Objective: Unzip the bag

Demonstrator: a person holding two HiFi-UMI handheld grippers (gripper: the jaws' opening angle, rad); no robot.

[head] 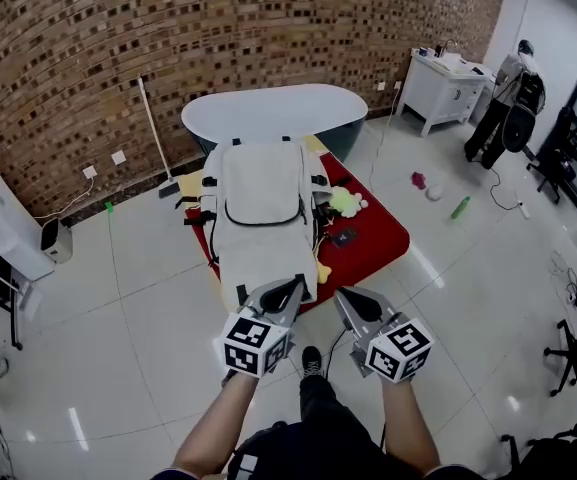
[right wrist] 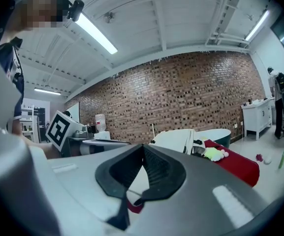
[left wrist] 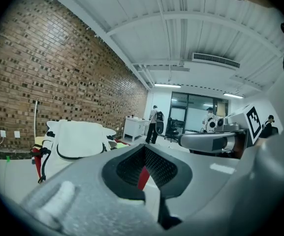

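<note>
White backpack (head: 263, 208) lies flat on the red table (head: 386, 236), zipper upward for reach. On its near side, left gripper (head: 292, 288) and right gripper (head: 347, 299) are both closed, seemingly empty.

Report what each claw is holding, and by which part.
Nothing is held. The left claw and the right claw are both shut and empty, short of the white backpack lying on the red table.
</note>
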